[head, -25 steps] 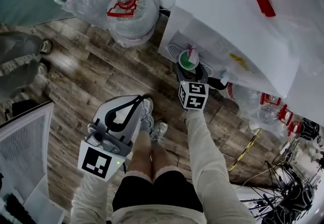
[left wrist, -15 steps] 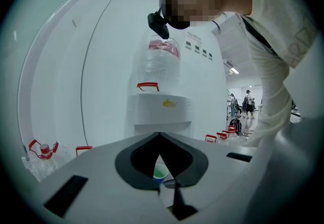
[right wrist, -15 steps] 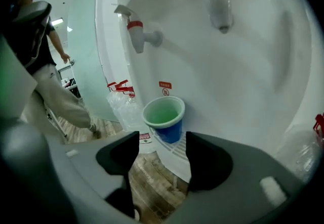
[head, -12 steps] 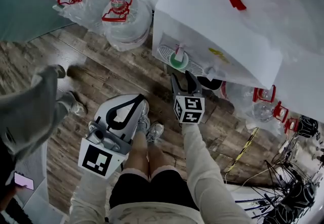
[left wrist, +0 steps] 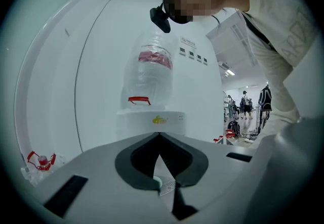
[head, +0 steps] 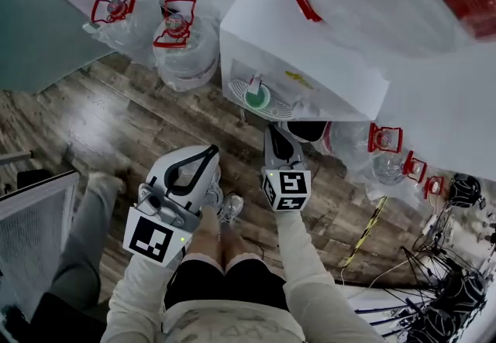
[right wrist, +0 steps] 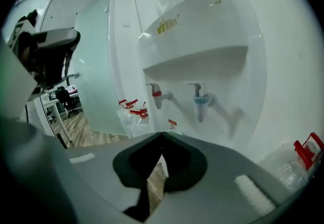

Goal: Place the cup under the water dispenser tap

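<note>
One cup [head: 256,96]: stands on the drip tray [head: 277,110] of the water dispenser [head: 310,63], apparently beneath the tap [head: 253,84]. Placement looks done. Right tool [head: 275,136]: closed, empty, apart from the cup. Left tool [head: 209,152]: closed, empty. Nothing evidently left.

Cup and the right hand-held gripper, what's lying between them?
Nothing loose: in the head view only the drip tray and wood floor separate the cup from the right hand-held gripper.
</note>
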Demonstrator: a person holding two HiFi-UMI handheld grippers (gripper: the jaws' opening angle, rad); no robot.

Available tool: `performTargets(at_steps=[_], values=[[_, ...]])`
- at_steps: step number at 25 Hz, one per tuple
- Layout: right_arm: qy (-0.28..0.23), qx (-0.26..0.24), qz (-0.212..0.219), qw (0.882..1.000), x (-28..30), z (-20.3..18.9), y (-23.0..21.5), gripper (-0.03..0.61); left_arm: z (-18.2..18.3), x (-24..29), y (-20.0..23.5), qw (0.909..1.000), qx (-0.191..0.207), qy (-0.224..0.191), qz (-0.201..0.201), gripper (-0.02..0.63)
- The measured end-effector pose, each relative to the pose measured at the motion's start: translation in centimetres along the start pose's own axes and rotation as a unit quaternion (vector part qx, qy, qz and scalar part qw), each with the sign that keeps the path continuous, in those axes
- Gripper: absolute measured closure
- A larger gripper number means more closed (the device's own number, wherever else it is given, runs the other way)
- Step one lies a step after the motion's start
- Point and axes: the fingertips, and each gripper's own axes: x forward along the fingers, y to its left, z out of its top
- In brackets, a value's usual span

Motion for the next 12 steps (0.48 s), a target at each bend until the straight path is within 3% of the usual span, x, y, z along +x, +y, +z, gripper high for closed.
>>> performTargets(at_steps=[12], values=[[-0.041, -0.012, -0.003, 0.999, -9.3, 7.8, 2.6, 0.569, 5.8, -3.4, -2.8, 0.9999, -0.005, -0.016, 0.003, 0.607]])
